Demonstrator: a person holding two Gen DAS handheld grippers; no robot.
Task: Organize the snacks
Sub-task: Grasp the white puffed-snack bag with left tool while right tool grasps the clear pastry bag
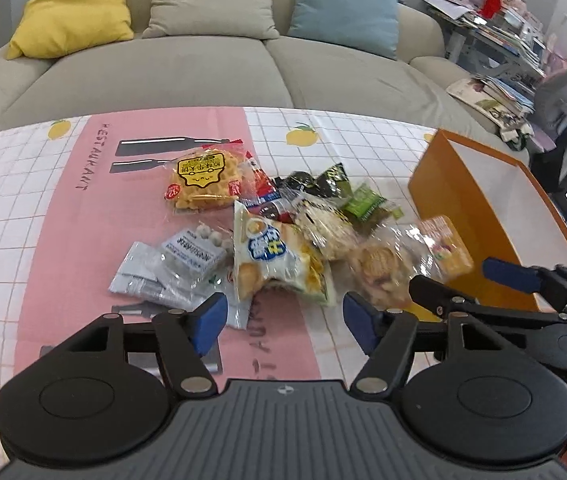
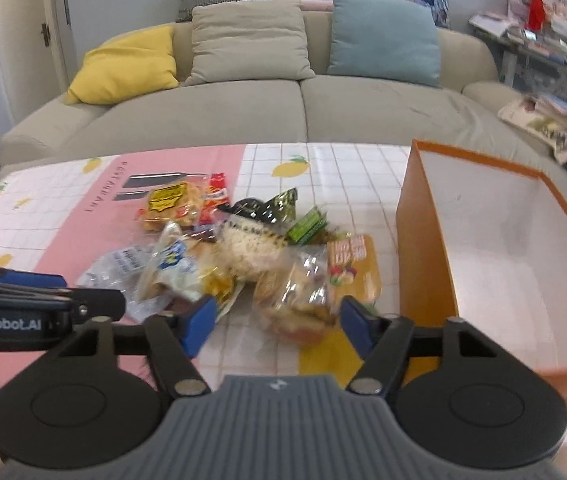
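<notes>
Sofa (image 2: 243,108) fills the background beyond the table's far edge, carrying a yellow cushion (image 2: 123,66), a beige cushion (image 2: 249,46) and a blue cushion (image 2: 383,38). Table (image 1: 23,208), under a cloth of pink panels, white grid and lemons, carries everything else. Box (image 2: 495,248), orange outside and white inside, stands open by the right edge with nothing in it. Snacks (image 1: 279,224) lie heaped mid-table, just left of the box. At the heap's far-left corner sits a yellow waffle pack (image 1: 201,184); nearer the front edge a white-and-yellow bag (image 1: 279,258) rises tilted, with grey sachets (image 1: 171,268) flat to its left. A clear biscuit pack (image 2: 299,300) with an orange label lies nearest the box, close beside its orange wall. Dark and green wrappers (image 1: 335,188) lie at the back of the heap.

Left gripper (image 1: 285,324) hangs above the front edge, jaws apart and holding nothing, with the white-and-yellow bag just ahead. Right gripper (image 2: 275,322) also has its jaws apart; the biscuit pack shows in the gap between its blue pads (image 2: 199,328), unclamped.
</notes>
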